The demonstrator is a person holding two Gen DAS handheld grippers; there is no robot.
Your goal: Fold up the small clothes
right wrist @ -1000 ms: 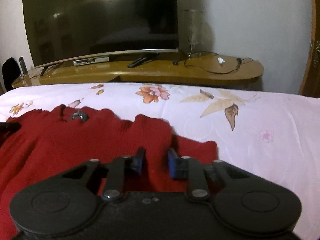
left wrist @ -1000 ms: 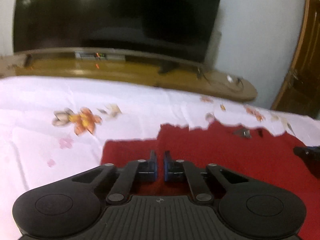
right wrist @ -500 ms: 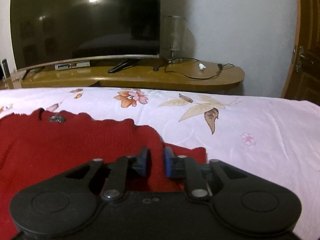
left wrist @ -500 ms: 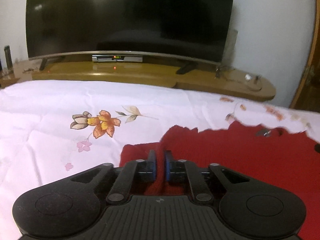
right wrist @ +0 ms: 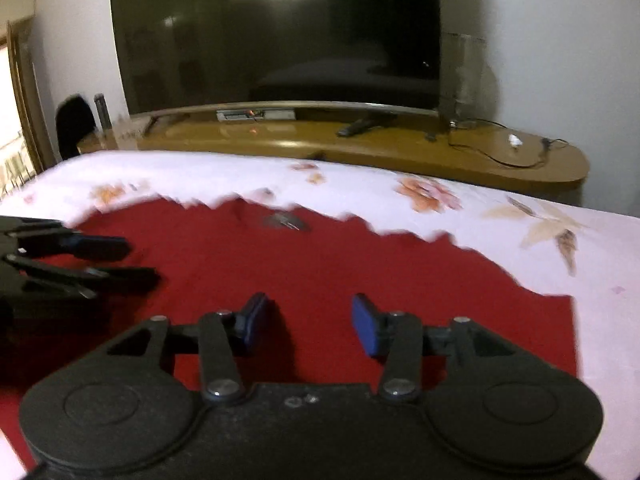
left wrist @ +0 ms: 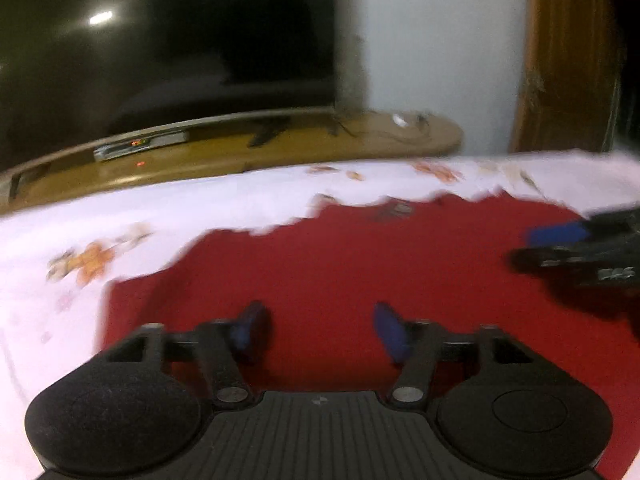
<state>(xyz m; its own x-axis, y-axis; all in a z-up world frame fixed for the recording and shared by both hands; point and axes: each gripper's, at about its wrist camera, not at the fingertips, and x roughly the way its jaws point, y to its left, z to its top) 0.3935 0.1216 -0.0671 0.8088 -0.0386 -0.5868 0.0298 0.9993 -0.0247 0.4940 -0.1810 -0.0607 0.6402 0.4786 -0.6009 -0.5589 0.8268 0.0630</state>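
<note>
Garment: one red knit (left wrist: 360,272) (right wrist: 320,276), lying flat on the floral sheet (left wrist: 120,216) (right wrist: 480,216), nearest both cameras; a small grey tag (right wrist: 286,222) sits by its far edge.
Grippers: two. Left gripper (left wrist: 320,326) over the knit's left part, blue pads spread wide, nothing between them, released. Right gripper (right wrist: 308,320) over the knit's right part, pads likewise spread and empty, released.
Cross views: the right gripper enters the left view from the knit's right side (left wrist: 580,248); the left gripper enters the right view from the knit's left side (right wrist: 92,260), its fingers apart. Whether either tip touches the cloth, I cannot tell.
Edges: the knit's far edge looks jagged with motion blur; its left edge and right corner (right wrist: 568,300) end on bare sheet.
Open room: sheet shows left of, right of and beyond the knit.
Beyond the sheet: one wooden stand (right wrist: 400,152), one dark TV (right wrist: 276,36), one door (left wrist: 568,56) at the right.
</note>
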